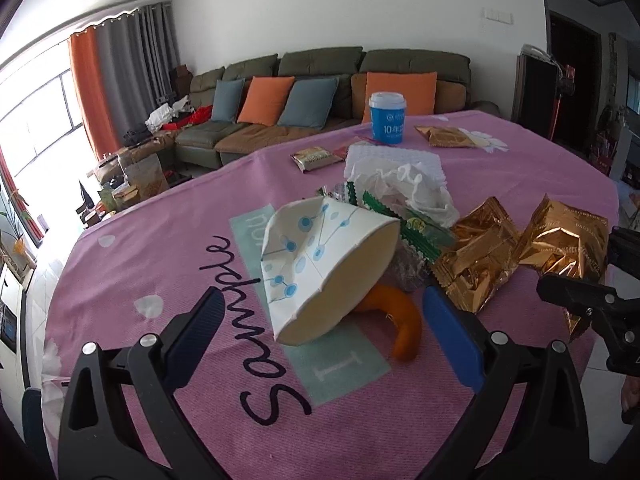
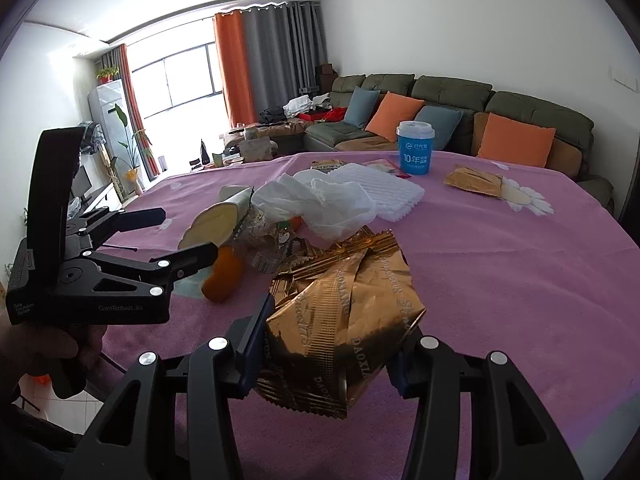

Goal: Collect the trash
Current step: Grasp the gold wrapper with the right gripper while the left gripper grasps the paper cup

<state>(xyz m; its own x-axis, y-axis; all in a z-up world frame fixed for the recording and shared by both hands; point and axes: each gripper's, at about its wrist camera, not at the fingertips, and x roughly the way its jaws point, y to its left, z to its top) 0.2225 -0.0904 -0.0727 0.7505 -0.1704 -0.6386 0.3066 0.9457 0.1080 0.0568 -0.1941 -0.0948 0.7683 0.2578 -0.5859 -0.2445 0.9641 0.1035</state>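
The trash is heaped near the middle of the pink cloth [image 1: 132,240], presumably so that each piece can be taken without a long reach. A crushed paper cup [image 1: 324,264] lies on its side, mouth toward the left camera, resting partly on an orange peel [image 1: 404,320]. Behind it are a white tissue [image 1: 416,192], a green wrapper [image 1: 420,232] and a gold wrapper [image 1: 476,256]. A blue cup [image 1: 387,118] stands upright, well apart at the far edge, beside flat packets; whether it counts as trash cannot be told.

The left gripper [image 1: 320,340] is held wide, angled down, with the paper cup and peel between its fingers but untouched; the cup is judged to be its target.

The right gripper [image 2: 332,340] is closed to a middling width on a second gold wrapper [image 2: 344,320], which is pressed at both sides and crumpled. The wrapper is held clear of the cloth, probably for carrying to a bin, none of which is seen.
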